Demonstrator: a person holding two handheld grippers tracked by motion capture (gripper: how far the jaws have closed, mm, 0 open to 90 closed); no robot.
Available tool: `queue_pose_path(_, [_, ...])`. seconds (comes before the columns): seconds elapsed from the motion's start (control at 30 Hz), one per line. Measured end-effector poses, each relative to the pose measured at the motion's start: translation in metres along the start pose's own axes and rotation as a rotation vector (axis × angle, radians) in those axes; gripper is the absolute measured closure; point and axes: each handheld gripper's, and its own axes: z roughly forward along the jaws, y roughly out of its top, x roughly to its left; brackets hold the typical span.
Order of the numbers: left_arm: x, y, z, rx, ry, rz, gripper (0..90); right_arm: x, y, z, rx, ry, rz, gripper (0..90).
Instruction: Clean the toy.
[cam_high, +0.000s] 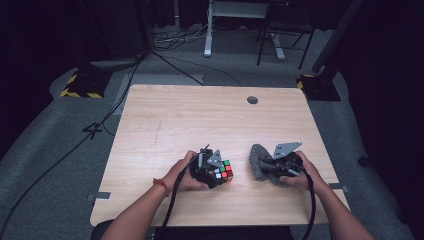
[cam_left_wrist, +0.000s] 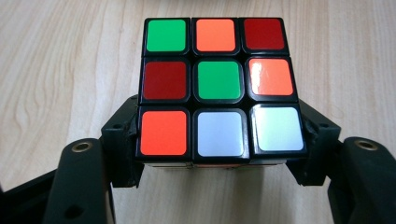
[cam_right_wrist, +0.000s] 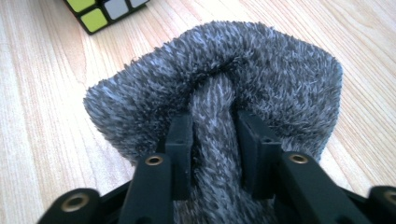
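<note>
L claw (cam_left_wrist: 219, 161) clamps puzzle cube (cam_left_wrist: 218, 88) steady on worktop (cam_high: 165, 120) | R claw (cam_right_wrist: 212, 140), right of cube, pinches grey cloth (cam_right_wrist: 280, 79) fold, jaws narrow | prob. for wiping cube

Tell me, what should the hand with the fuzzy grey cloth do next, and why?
Probably carry the grey cloth over to the cube and wipe it. The right gripper has a fold of cloth pinched between its jaws, and the left gripper clamps the cube on the table, so it looks ready.
</note>
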Motion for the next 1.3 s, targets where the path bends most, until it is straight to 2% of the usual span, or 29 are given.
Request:
queue_pose_path(0.1, [0.002, -0.004, -0.001, -0.009, -0.018, -0.026, 32.9, 0.0, 0.0, -0.001, 0.006, 0.004, -0.002, 59.9])
queue_pose_path(0.23, [0.001, -0.007, -0.003, 0.005, -0.024, -0.043, 31.1, 0.001, 0.002, -0.006, 0.009, 0.015, 0.005, 45.4])
queue_pose_path(0.3, [0.0, -0.007, -0.004, 0.008, -0.025, -0.046, 29.0, 0.0, 0.003, -0.008, -0.001, 0.028, 0.018, 40.5])
queue_pose_path(0.47, [-0.003, -0.006, -0.004, 0.013, -0.017, -0.044, 26.5, 0.003, 0.007, -0.018, -0.06, -0.008, 0.029, 31.5])
queue_pose_path(0.7, [-0.008, -0.012, -0.011, 0.017, -0.036, -0.053, 24.5, 0.017, 0.02, -0.034, -0.179, -0.047, 0.01, 31.6])
queue_pose_path(0.87, [-0.016, -0.016, -0.013, 0.042, -0.052, -0.055, 24.3, 0.036, 0.032, -0.035, -0.234, -0.023, -0.039, 32.9])
queue_pose_path(1.03, [-0.024, -0.021, -0.014, 0.074, -0.055, -0.041, 26.0, 0.052, 0.039, -0.024, -0.229, 0.011, -0.076, 33.4])
queue_pose_path(1.13, [-0.029, -0.024, -0.016, 0.075, -0.067, -0.028, 27.2, 0.059, 0.041, -0.013, -0.217, 0.025, -0.089, 33.4])
queue_pose_path(1.23, [-0.033, -0.026, -0.02, 0.059, -0.055, -0.014, 27.3, 0.064, 0.043, -0.004, -0.205, 0.047, -0.099, 33.4])
queue_pose_path(1.3, [-0.035, -0.026, -0.023, 0.027, -0.083, -0.011, 27.3, 0.067, 0.043, 0.003, -0.192, 0.046, -0.111, 33.4])
